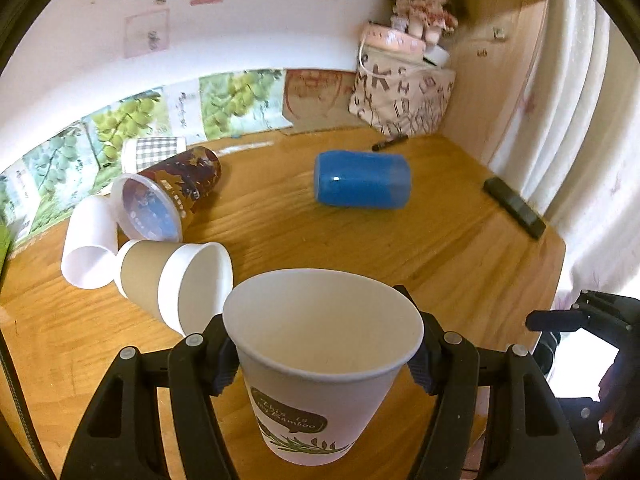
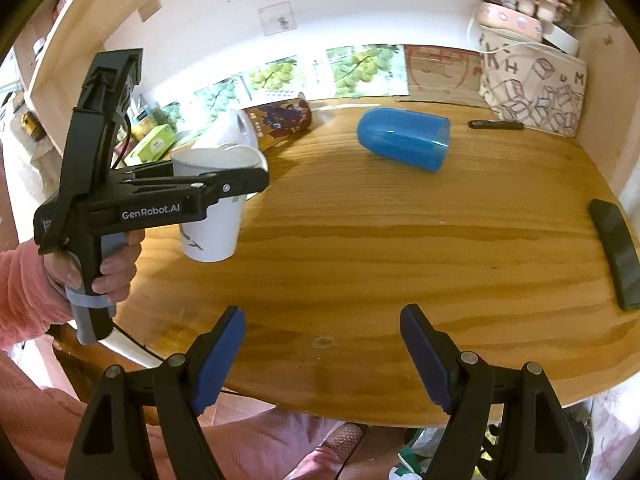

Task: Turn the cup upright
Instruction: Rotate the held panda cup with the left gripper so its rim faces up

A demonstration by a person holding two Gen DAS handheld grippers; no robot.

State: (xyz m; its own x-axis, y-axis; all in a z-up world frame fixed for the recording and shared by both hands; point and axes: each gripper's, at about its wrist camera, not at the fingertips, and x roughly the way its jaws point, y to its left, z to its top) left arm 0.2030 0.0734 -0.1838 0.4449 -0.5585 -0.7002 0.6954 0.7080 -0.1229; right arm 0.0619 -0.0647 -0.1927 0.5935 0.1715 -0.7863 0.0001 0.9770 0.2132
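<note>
My left gripper [image 1: 322,344] is shut on a white paper cup [image 1: 320,364] with a green leaf print. It holds the cup upright, mouth up, a little above the wooden table [image 1: 440,248]. The right wrist view shows the same cup [image 2: 212,220] in the left gripper [image 2: 240,178], clear of the tabletop. My right gripper [image 2: 322,344] is open and empty over the table's near edge. A blue cup [image 1: 362,185] lies on its side mid-table, also seen in the right wrist view [image 2: 404,137].
Several cups lie on their sides at the left: a brown-sleeved paper cup [image 1: 172,280], a white cup [image 1: 90,248] and a dark printed cup [image 1: 172,196]. A phone [image 2: 616,252] lies at the right edge. A patterned bag [image 1: 400,100] and a pen [image 1: 390,142] sit at the back.
</note>
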